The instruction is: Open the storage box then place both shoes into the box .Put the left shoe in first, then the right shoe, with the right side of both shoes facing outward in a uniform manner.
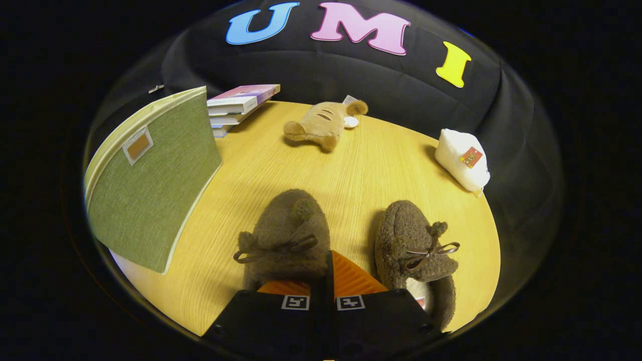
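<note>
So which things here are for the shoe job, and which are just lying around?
For the job:
- green storage box, lid shut
- two fuzzy brown shoes
- tool, fingers together, holding nothing

Just lying about:
- plush toy
- books
- white pouch

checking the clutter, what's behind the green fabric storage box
Behind the green fabric storage box a stack of books pokes out on the round wooden table. The box hides the stack's lower part. The gripper looks shut.
</note>
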`<act>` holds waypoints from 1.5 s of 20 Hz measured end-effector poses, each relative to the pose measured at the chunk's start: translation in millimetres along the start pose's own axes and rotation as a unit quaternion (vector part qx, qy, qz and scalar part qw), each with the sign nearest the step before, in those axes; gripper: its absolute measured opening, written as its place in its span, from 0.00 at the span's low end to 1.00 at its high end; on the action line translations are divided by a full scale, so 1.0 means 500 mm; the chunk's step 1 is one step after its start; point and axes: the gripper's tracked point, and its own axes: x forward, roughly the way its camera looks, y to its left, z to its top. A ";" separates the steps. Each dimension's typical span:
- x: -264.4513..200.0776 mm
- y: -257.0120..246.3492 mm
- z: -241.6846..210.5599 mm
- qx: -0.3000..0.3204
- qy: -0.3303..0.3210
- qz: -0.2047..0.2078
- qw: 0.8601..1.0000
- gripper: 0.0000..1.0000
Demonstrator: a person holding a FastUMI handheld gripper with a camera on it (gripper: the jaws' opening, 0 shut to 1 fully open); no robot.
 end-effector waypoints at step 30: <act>-0.072 0.557 0.332 0.104 0.037 0.084 0.990 0.05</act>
